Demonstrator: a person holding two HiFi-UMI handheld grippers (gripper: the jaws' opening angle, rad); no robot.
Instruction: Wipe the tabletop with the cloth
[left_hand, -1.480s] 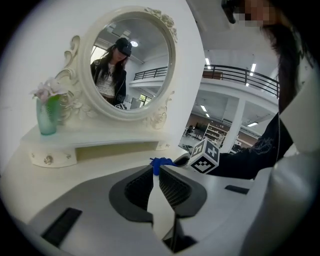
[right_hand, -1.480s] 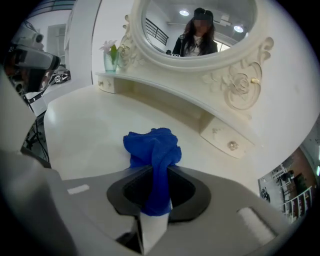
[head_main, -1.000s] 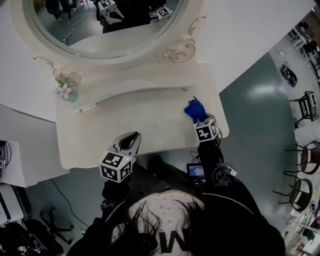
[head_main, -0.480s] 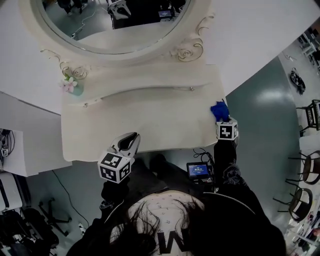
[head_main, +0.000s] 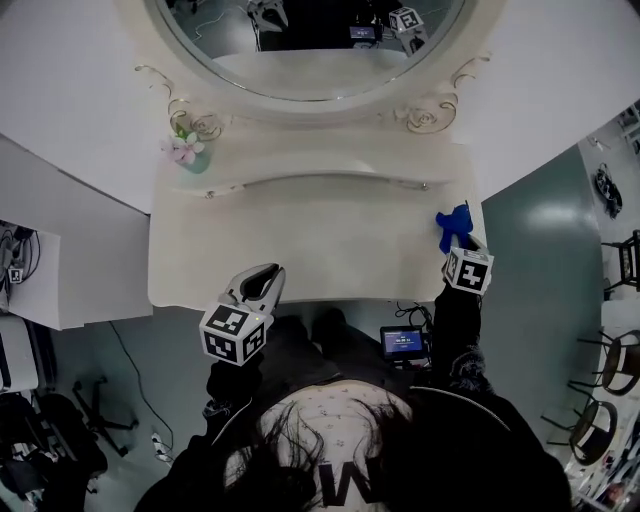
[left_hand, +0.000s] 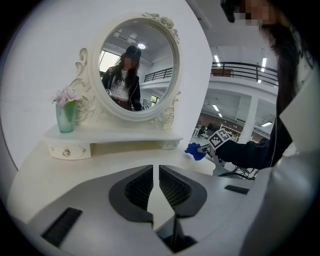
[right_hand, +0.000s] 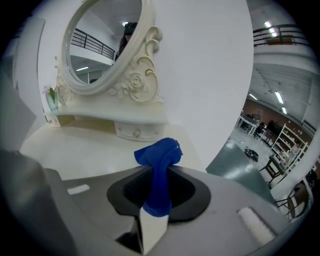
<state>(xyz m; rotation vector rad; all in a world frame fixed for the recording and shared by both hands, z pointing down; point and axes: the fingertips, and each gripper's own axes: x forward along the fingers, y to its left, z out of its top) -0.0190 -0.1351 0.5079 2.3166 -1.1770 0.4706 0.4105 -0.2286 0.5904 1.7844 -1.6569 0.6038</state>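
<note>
The blue cloth (head_main: 454, 224) is bunched up at the right end of the cream tabletop (head_main: 320, 240). My right gripper (head_main: 458, 243) is shut on it, with the marker cube just behind. In the right gripper view the cloth (right_hand: 159, 155) sticks up from between the jaws, and I cannot tell if it touches the table. My left gripper (head_main: 262, 283) hangs over the table's front edge, shut and empty. In the left gripper view its jaws (left_hand: 155, 167) stand close together, and the cloth (left_hand: 194, 150) shows far to the right.
A raised shelf (head_main: 320, 165) with small drawers runs along the back, under an oval mirror (head_main: 300, 40). A glass vase with pink flowers (head_main: 188, 155) stands at the shelf's left end. The table's right edge drops to green floor (head_main: 540, 230). A small screen (head_main: 403, 343) hangs at the person's waist.
My right gripper has carried the cloth rightward across the tabletop to its right end. The left gripper has stayed at the front edge. The head view has shifted.
</note>
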